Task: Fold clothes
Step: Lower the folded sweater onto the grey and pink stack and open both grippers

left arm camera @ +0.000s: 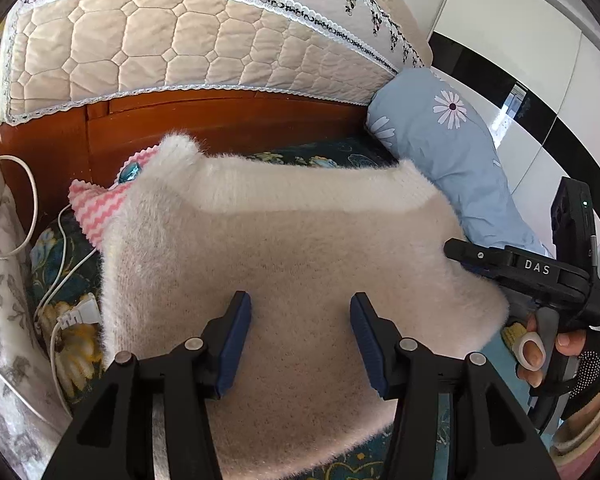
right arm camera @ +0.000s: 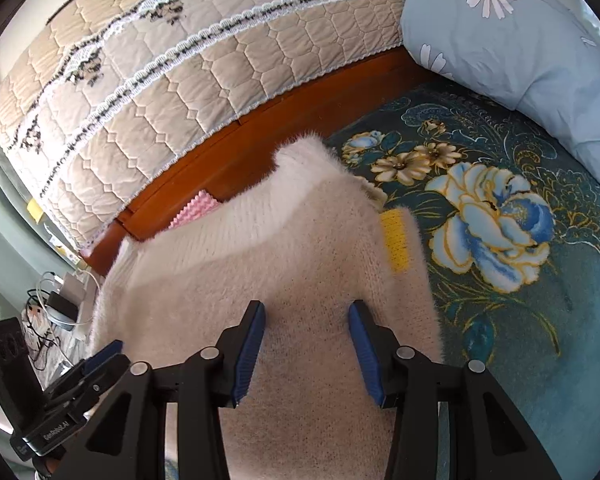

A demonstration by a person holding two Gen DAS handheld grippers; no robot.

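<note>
A bed is covered by a dark teal floral sheet (right arm camera: 520, 320). On it are laid a fuzzy cream sweater (right arm camera: 284, 264), a pale blue daisy-print pillow (right arm camera: 520, 52), a pink-and-white knitted item (left arm camera: 96, 204) and white cables (left arm camera: 60, 280).

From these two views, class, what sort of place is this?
Most likely a bedroom: a fluffy sweater lies on a floral bedspread, with a quilted headboard cover and a blue pillow behind.

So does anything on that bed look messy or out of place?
A little. A pink-and-white zigzag cloth pokes out from under the fluffy cream sweater at its far left corner, and white charger cables with a plug lie loose on the floral bedspread beside it. Nothing looks damaged.
</note>
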